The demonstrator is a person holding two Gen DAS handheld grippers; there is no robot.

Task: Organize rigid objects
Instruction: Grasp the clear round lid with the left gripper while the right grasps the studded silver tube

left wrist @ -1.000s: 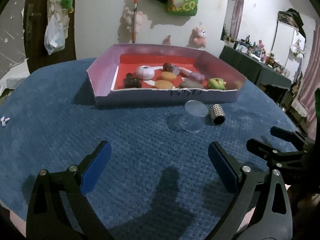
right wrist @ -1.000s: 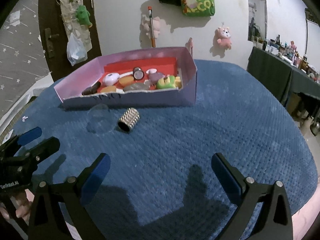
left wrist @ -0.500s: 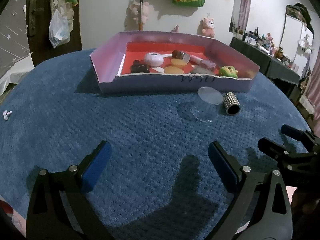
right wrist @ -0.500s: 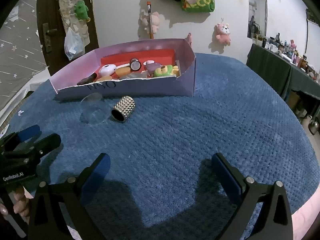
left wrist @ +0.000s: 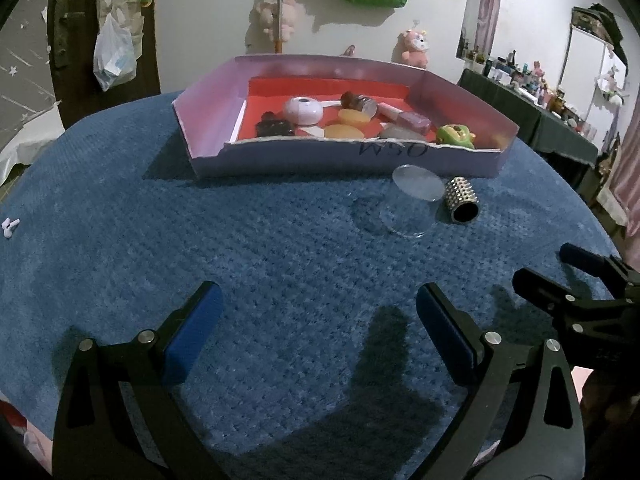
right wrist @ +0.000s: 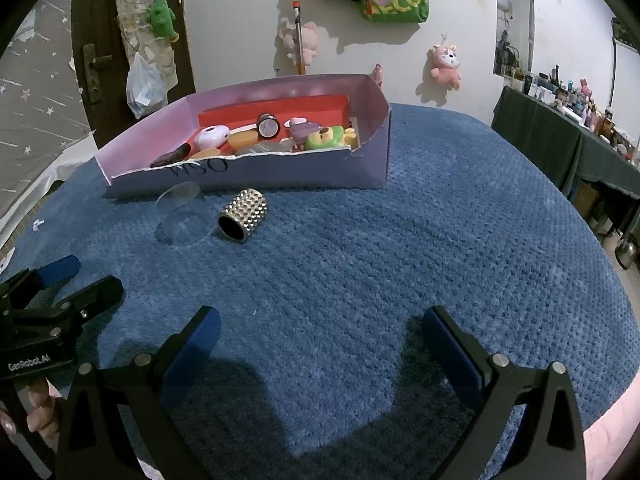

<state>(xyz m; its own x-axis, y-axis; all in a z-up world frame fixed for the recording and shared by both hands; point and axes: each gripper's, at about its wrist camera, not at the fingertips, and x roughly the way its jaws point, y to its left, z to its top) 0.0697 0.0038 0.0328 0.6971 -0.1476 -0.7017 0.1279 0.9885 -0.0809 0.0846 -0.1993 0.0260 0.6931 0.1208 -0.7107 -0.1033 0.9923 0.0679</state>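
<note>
A clear plastic cup (left wrist: 412, 204) (right wrist: 182, 216) lies on its side on the blue cloth, just in front of the pink box (left wrist: 340, 158) (right wrist: 304, 170). Beside it lies a studded silver cylinder (left wrist: 462, 200) (right wrist: 243, 215). The box, red inside, holds several small items, among them a white round one (left wrist: 303, 111) and a green toy (left wrist: 454, 136). My left gripper (left wrist: 316, 332) stands open, low over the cloth, well short of the cup. My right gripper (right wrist: 318, 340) is open too, to the right of the cylinder and nearer me. Nothing is between either pair of fingers.
The blue cloth (left wrist: 240, 248) covers a round table, with bare cloth wide to the right (right wrist: 460, 220). A small white thing (left wrist: 10, 227) lies at the far left edge. Plush toys hang on the wall behind. A dark cluttered shelf (right wrist: 568, 128) stands at the right.
Both grippers have tilted and drifted slightly forward, so the box, cup and cylinder sit lower and nearer in both views. Both stay open and the objects on the cloth have not moved.
</note>
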